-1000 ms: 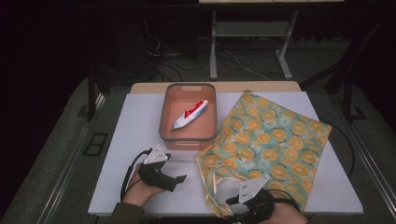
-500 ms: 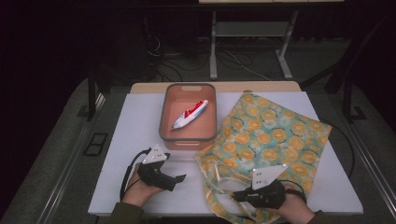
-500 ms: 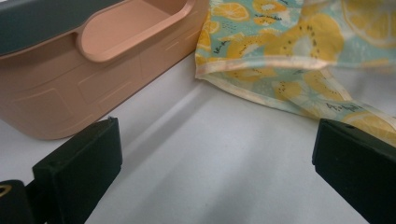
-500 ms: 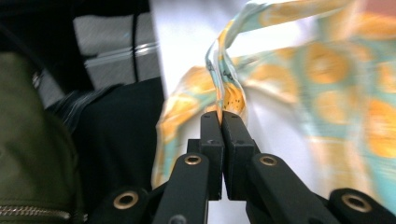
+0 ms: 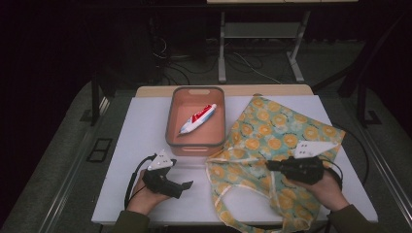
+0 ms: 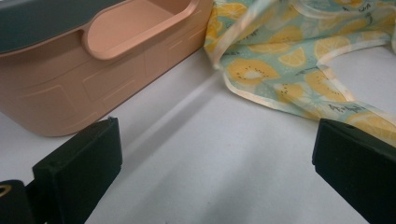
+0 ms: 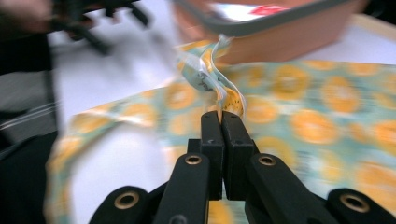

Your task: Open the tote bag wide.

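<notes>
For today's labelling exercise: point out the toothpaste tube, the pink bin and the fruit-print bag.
toothpaste tube (image 5: 197, 119), high view, middle of its body
pink bin (image 6: 70, 93), left gripper view, outer side wall
fruit-print bag (image 5: 277, 128), high view, flat printed cloth

High view dim, surroundings near black, white tabletop (image 5: 145, 126) lit from above. Right gripper view heavily motion-blurred, only claw (image 7: 222, 116) sharp. Left gripper view brighter, crisp, soft shadow beneath bin (image 6: 93, 88).

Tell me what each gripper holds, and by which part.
The right gripper is shut on the fruit-print bag, pinching its cream-trimmed edge. The left gripper is open, holding nothing.
</notes>
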Tool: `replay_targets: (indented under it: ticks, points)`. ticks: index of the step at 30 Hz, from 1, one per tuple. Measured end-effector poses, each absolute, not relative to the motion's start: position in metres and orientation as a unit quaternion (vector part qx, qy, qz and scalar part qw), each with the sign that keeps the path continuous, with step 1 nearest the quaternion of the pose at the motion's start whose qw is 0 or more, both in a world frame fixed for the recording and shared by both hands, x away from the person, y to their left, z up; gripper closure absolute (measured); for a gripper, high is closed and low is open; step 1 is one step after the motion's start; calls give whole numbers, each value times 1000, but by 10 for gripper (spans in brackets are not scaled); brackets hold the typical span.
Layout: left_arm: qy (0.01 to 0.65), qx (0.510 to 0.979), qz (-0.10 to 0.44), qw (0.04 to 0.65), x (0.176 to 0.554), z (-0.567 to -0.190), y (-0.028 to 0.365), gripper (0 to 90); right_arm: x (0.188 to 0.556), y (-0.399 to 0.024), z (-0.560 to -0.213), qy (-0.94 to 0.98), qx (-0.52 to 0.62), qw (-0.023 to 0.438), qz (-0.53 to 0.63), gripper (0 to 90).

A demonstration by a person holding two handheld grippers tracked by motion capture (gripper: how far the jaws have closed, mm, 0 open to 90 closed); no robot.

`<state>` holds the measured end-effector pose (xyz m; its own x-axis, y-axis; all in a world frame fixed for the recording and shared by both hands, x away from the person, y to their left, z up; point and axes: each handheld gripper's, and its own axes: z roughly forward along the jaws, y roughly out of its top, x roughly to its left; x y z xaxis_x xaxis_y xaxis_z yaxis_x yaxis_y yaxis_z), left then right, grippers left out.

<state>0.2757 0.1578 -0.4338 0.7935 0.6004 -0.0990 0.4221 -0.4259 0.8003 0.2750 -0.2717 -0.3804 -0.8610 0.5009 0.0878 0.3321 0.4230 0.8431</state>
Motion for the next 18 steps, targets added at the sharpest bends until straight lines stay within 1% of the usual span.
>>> replay_targets:
  ticks: [3, 4, 5, 9, 12, 13, 18]
  points:
    - [306, 838, 101, 441, 276, -434, 158, 4, 293, -288, -378, 826, 279, 110, 477, 884]
    - [306, 838, 101, 441, 275, -434, 158, 4, 305, -298, -377, 819, 298, 127, 474, 884]
    - [305, 838, 101, 441, 275, -434, 158, 4, 305, -298, -377, 819, 298, 127, 474, 884]
    - [307, 837, 102, 441, 276, -434, 159, 4, 328, -313, -385, 813, 332, 139, 458, 884]
    - [309, 837, 102, 441, 276, -434, 159, 4, 348, -322, -398, 808, 366, 137, 440, 884]
    - [309, 837, 102, 440, 276, -434, 159, 4, 348, -322, -398, 808, 366, 137, 440, 884]
    - [307, 838, 102, 440, 276, -434, 158, 4, 366, -323, -421, 815, 393, 128, 406, 883]
